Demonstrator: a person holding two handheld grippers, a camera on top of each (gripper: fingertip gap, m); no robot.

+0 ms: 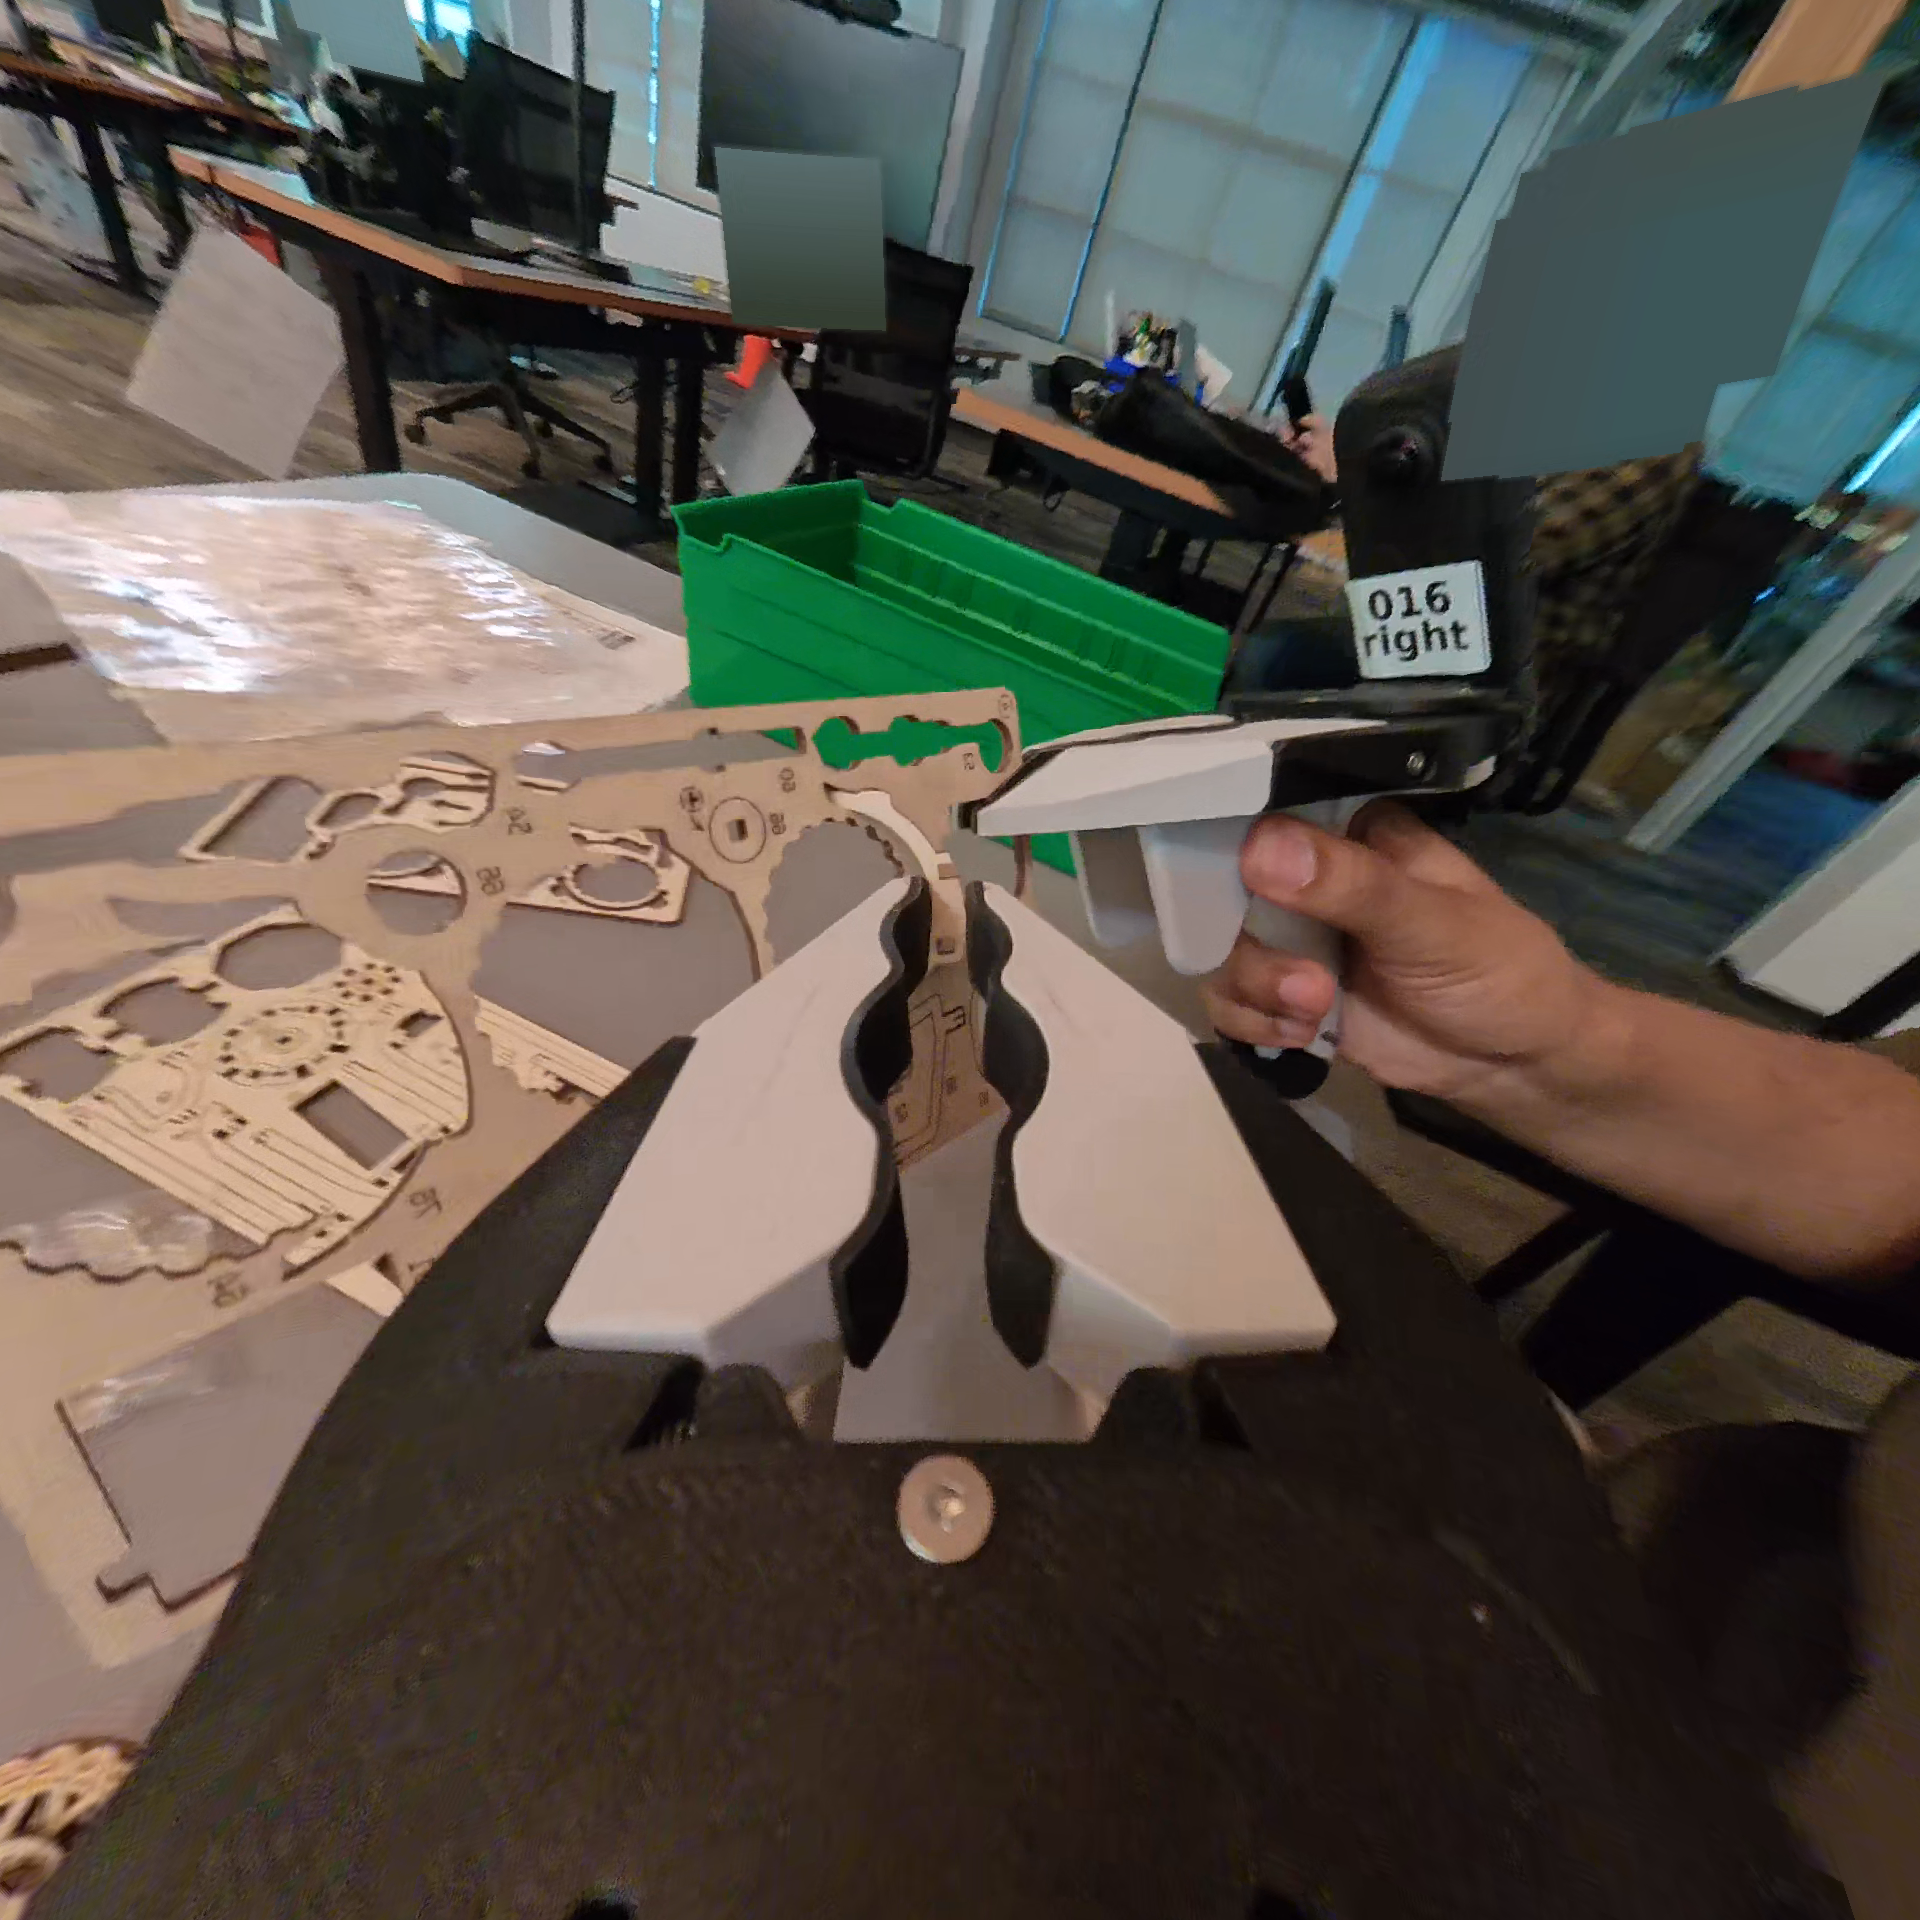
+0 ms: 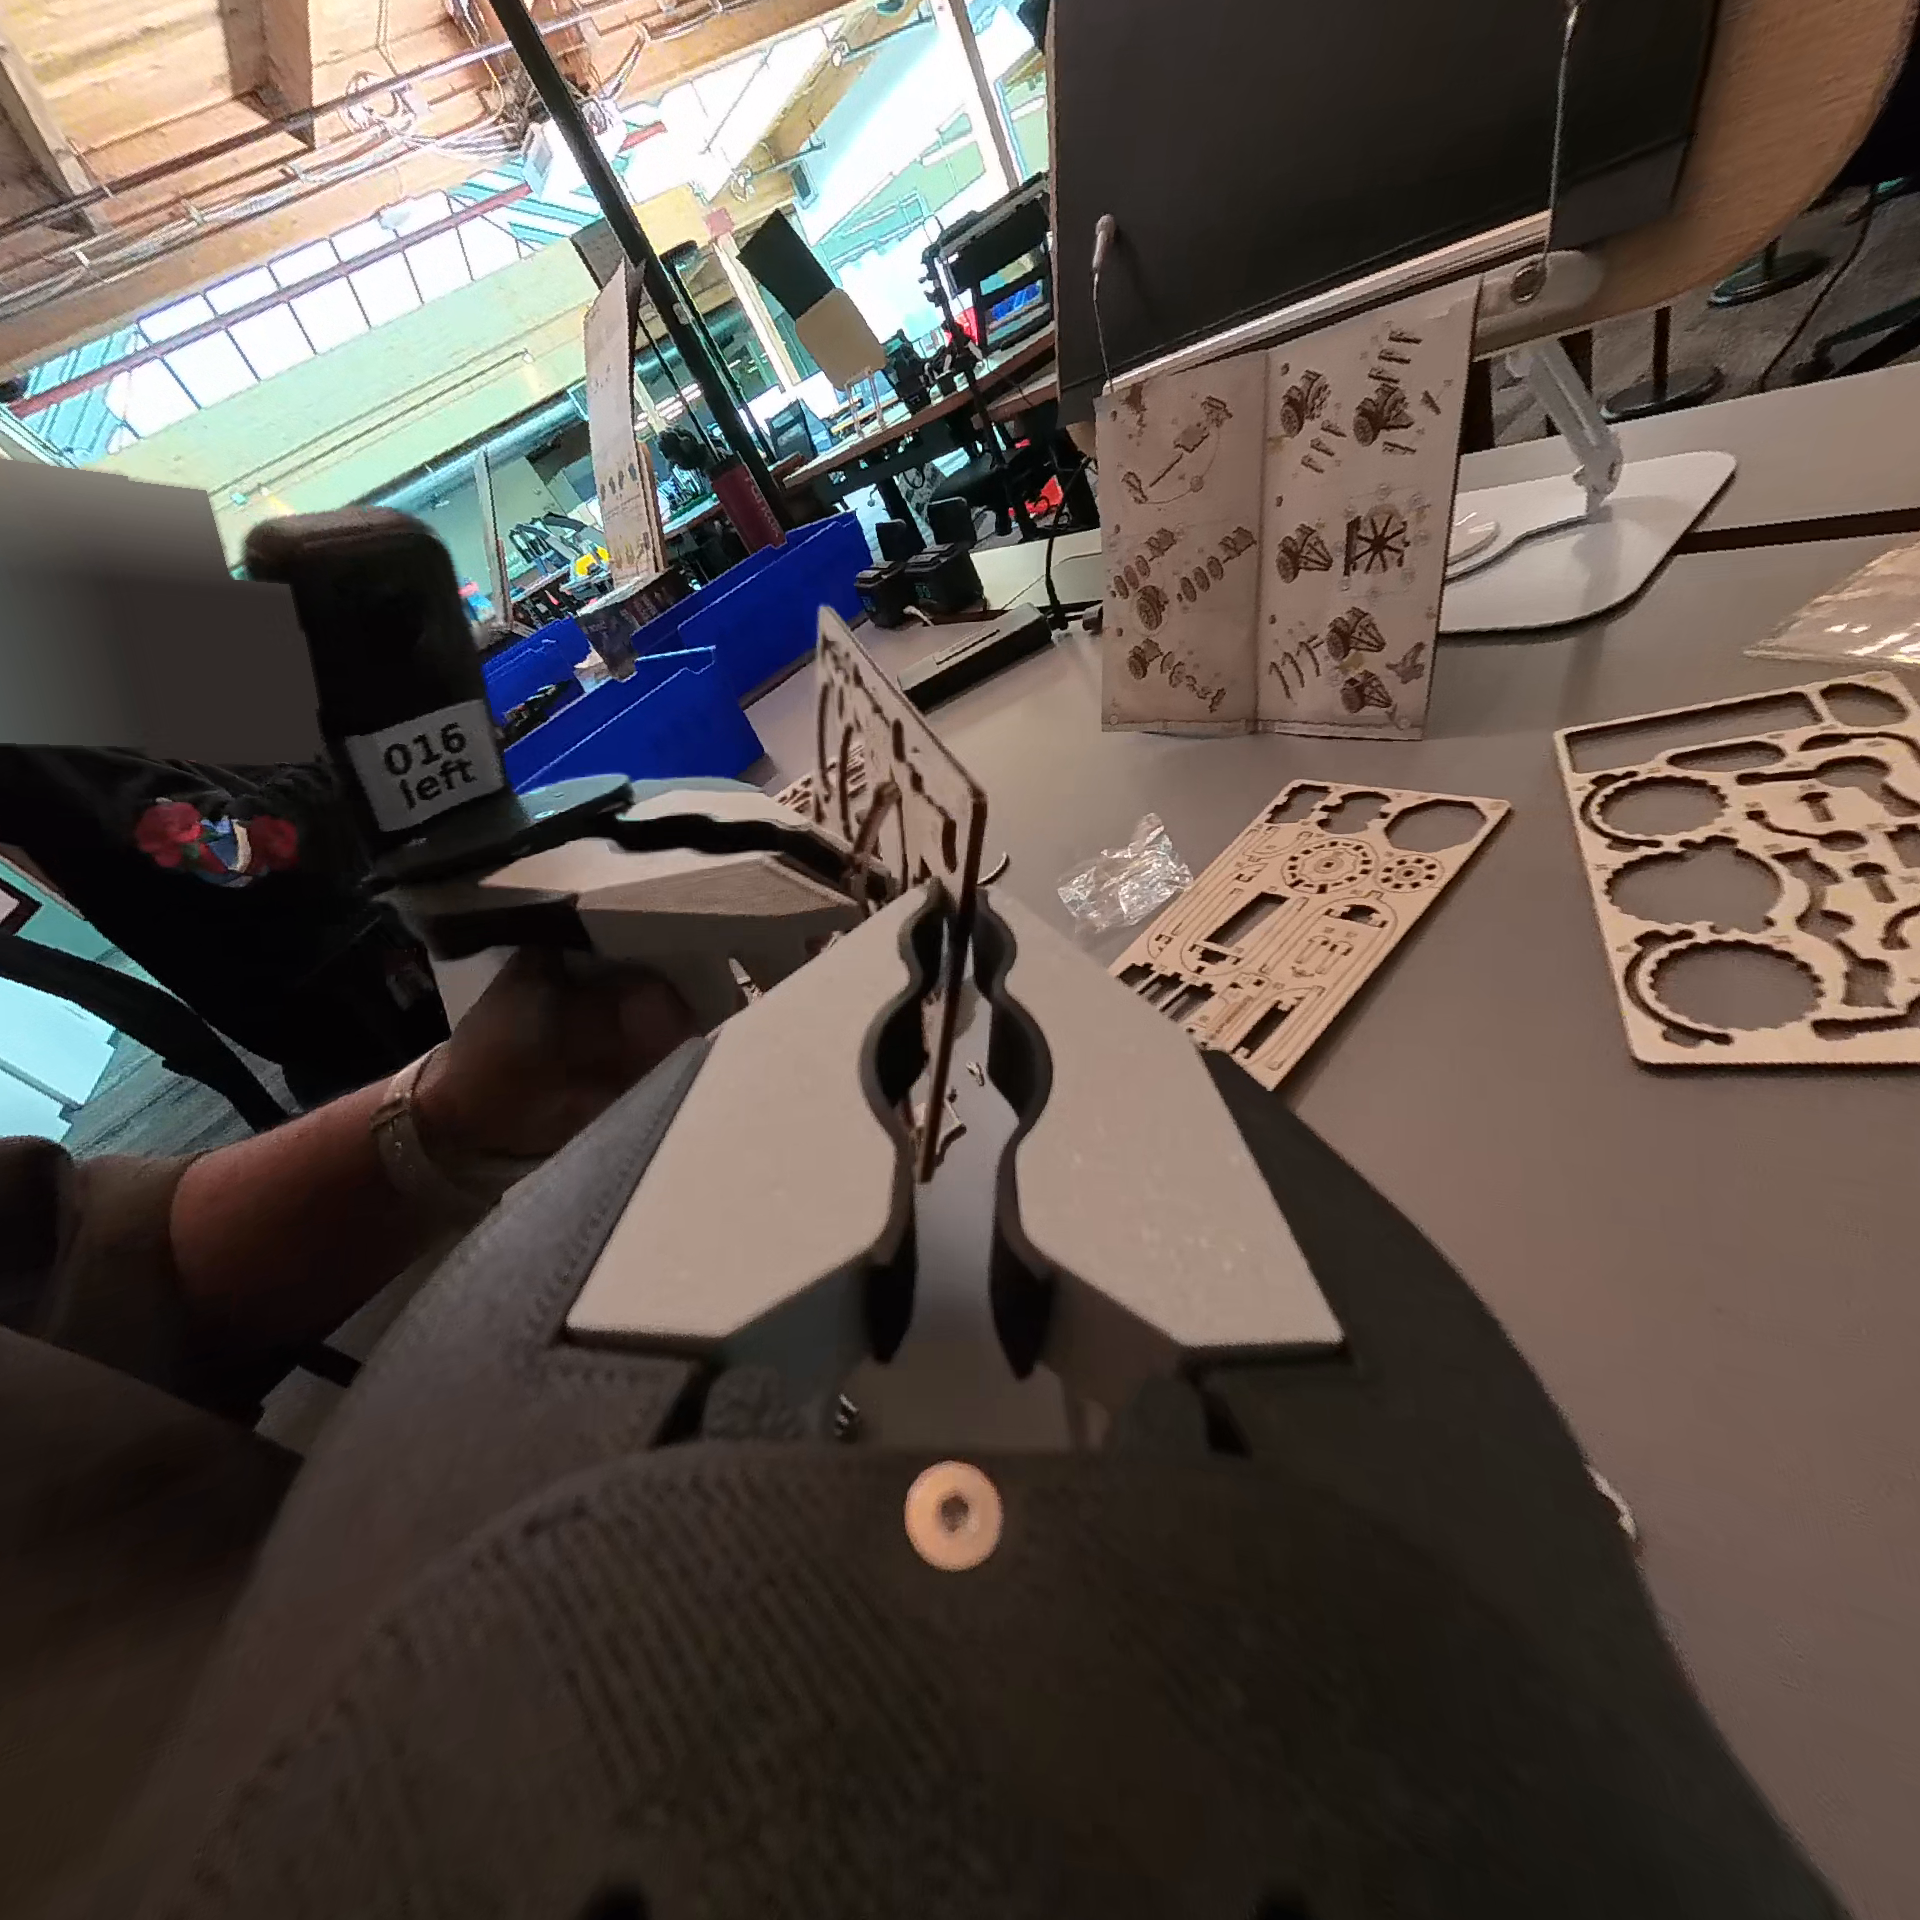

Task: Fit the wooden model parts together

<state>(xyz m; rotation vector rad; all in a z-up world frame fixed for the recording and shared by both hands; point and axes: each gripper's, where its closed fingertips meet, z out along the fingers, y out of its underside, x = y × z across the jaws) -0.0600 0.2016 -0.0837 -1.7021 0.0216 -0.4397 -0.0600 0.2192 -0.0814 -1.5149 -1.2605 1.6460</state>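
Left wrist view looks along its own fingers, close up, toward the right gripper (image 1: pixel 971 821); right wrist view faces back likewise. Both share the held wooden sheet (image 1: pixel 623 821).

Held sheet (image 1: pixel 436 914) is thin laser-cut plywood, pale matt with dark burnt edges; same for the two flat sheets (image 2: pixel 1311 914) on the smooth matt grey table (image 2: pixel 1558 1247). Both grippers, left (image 1: pixel 940 904) and right (image 2: pixel 956 914), have matt white plastic fingers (image 1: pixel 748 1164) with black pads, on rough, grainy black bodies (printed-looking), each with a shiny metal screw (image 1: pixel 943 1509). Bin (image 1: pixel 935 613) is glossy green plastic, bag (image 2: pixel 1122 883) crinkly clear film, leaflet (image 2: pixel 1278 561) matt paper.
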